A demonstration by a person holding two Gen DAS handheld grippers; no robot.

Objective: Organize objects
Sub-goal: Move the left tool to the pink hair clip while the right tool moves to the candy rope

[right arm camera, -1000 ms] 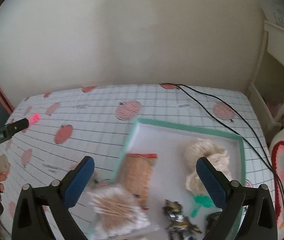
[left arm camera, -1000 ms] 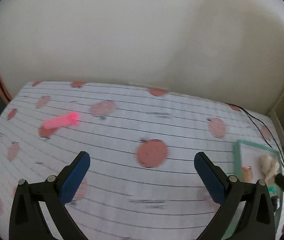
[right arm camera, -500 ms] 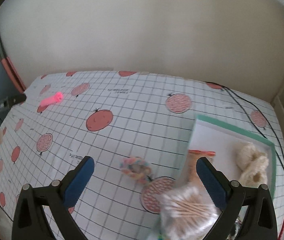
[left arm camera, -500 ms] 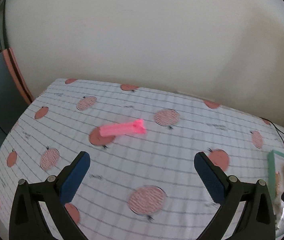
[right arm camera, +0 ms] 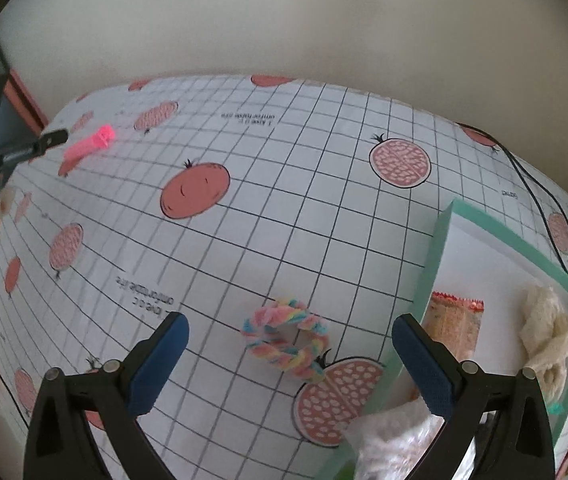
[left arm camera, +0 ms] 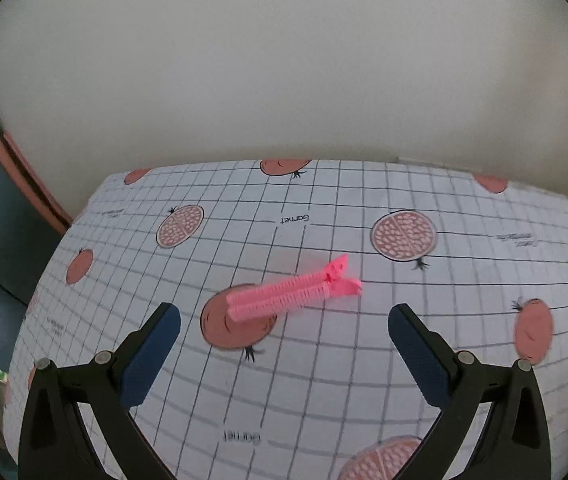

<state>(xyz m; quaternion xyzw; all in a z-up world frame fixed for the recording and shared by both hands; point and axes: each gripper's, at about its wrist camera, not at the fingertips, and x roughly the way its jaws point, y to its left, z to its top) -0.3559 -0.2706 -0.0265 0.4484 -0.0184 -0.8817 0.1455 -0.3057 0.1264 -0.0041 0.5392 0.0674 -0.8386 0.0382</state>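
Objects lie scattered on a desk (right arm camera: 284, 220) covered by a grid-patterned cloth printed with pomegranates: at its right edge a green-rimmed tray (right arm camera: 524, 240) holds a cream knitted piece (right arm camera: 548, 332) and an orange packet (right arm camera: 452, 320), with a clear bag of cotton swabs (right arm camera: 392, 436) over its near rim. The left gripper (left arm camera: 284, 336) hovers with jaws spread wide and empty, just short of a pink zipper-shaped clip (left arm camera: 296, 292) lying across a printed pomegranate. The right gripper (right arm camera: 290, 350) likewise has its jaws released, a pastel twisted ring (right arm camera: 284, 340) lying on the cloth between them, just left of the tray.

Two forward-facing wrist fisheyes low over tablecloth (left arm camera: 324, 380), sharing pink clip (left arm camera: 292, 294).
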